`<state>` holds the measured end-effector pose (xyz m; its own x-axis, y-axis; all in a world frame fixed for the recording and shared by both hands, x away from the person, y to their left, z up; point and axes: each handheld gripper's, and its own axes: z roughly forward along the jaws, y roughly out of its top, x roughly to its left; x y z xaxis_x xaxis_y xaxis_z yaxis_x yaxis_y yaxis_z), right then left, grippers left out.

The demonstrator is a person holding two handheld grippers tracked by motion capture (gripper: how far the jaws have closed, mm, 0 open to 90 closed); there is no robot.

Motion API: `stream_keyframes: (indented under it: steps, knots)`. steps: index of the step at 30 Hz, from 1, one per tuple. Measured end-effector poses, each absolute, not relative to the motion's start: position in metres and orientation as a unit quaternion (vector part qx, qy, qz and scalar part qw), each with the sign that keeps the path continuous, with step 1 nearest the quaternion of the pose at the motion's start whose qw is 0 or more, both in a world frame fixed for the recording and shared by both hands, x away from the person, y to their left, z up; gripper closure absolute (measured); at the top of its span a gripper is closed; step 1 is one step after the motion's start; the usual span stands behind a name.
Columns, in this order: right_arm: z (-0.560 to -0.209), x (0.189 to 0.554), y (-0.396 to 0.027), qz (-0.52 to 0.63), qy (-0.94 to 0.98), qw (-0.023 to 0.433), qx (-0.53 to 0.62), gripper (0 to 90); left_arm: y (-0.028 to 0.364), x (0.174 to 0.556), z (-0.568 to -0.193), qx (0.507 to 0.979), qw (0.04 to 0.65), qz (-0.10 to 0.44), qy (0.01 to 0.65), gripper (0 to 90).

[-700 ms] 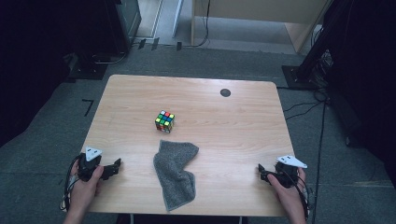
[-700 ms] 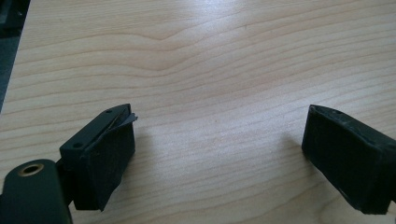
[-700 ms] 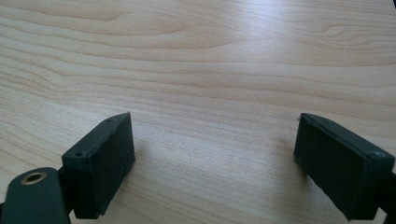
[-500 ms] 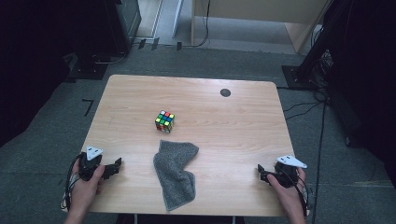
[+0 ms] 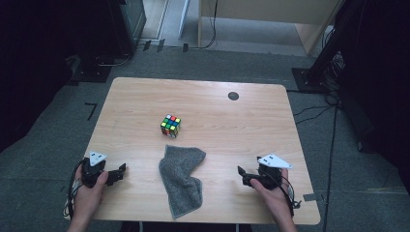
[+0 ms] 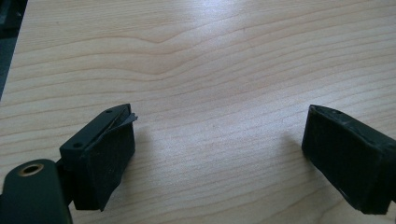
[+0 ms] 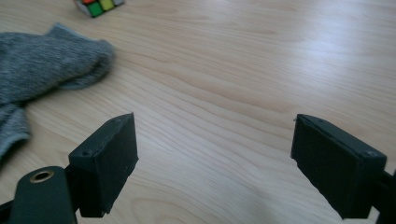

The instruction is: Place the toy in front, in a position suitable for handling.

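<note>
A colourful puzzle cube (image 5: 170, 125) stands near the middle of the wooden table (image 5: 217, 111). Just in front of it lies a crumpled grey cloth (image 5: 182, 179), reaching toward the near edge. My left gripper (image 5: 120, 171) rests low at the table's near left, jaws wide apart over bare wood (image 6: 215, 130), nothing between them. My right gripper (image 5: 241, 175) sits at the near right, open and empty too. In the right gripper view the cloth (image 7: 42, 65) lies to the left ahead of the jaws, and the cube's corner (image 7: 98, 6) peeks in at the top.
A small dark round disc (image 5: 233, 95) is set in the table near its far right. Dark floor, cables and stands (image 5: 333, 67) surround the table. A hand (image 5: 87, 198) holds each gripper at the near edge.
</note>
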<state>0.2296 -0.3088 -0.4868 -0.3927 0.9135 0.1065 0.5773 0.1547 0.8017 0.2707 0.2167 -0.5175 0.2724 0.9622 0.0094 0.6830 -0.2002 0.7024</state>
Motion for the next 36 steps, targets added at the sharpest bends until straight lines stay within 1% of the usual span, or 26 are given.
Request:
stream_keyframes:
  steps: [8,18,28,36]
  knots:
    - [-0.477,0.235,-0.261,0.42,0.758,0.191,0.461,14.5,0.216,0.271,-0.517,0.738,0.299,0.233,0.558,9.6]
    - [-0.466,0.243,-0.219,0.44,0.772,0.172,0.425,14.2,0.217,0.27,-0.518,0.738,0.3,0.233,0.558,9.4]
    - [-0.473,0.244,-0.17,0.452,0.794,0.138,0.382,13.5,0.217,0.27,-0.517,0.738,0.299,0.232,0.558,9.3]
    - [-0.485,0.241,-0.144,0.454,0.808,0.116,0.356,13.2,0.217,0.27,-0.518,0.739,0.3,0.232,0.557,9.2]
